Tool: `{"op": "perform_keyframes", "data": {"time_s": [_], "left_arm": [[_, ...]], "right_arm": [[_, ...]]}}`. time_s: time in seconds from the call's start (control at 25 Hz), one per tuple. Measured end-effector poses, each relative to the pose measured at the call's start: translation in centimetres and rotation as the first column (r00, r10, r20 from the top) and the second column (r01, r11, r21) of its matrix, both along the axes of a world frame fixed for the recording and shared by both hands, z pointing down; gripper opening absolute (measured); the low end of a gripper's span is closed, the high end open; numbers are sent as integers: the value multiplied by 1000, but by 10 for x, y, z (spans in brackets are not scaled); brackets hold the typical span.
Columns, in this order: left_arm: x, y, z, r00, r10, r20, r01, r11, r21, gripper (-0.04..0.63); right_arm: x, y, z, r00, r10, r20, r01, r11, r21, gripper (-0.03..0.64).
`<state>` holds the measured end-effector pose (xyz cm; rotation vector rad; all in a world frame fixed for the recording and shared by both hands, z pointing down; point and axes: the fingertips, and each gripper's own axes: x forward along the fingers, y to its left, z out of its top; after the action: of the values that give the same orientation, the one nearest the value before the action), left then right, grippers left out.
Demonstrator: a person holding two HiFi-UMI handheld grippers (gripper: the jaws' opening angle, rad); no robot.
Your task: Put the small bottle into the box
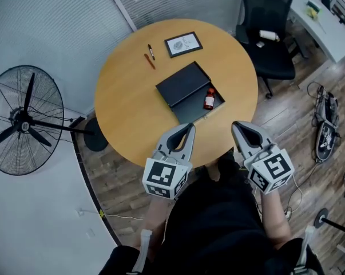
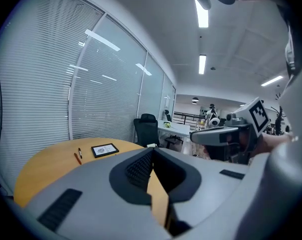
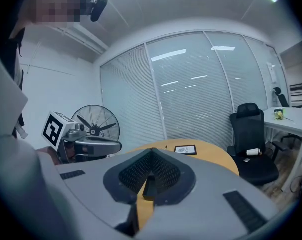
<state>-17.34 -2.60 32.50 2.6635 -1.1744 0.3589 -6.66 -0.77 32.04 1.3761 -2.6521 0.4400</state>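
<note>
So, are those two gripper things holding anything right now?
Nothing is held. The left gripper and the right gripper both have their fingers closed together on nothing; the small bottle sits in the black box on the table.

Bright even light from ceiling strip lights (image 2: 202,64), sharp focus, fisheye-curved dark corners

Head cam sits high and looks almost straight down on the round desk (image 1: 126,102), with the left tongs (image 1: 189,128) and right tongs (image 1: 236,126) close at the bottom of the shot. Each tongs cam rides low behind its own jaws, facing nearly level across the desk toward the blinds (image 2: 105,94), and catches the other tongs off to one side. All three share the framed picture (image 1: 183,44) and office chair (image 1: 269,50).
</note>
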Motion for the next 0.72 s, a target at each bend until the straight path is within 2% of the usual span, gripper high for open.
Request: {"op": "perform_keyframes", "data": {"time_s": [0.72], "left_arm": [[-4,12,-1,1000,11,10,-11,1000,-4,-2]], "right_arm": [[1,12,-1,999,34,-1,-34,999,5,9]]}}
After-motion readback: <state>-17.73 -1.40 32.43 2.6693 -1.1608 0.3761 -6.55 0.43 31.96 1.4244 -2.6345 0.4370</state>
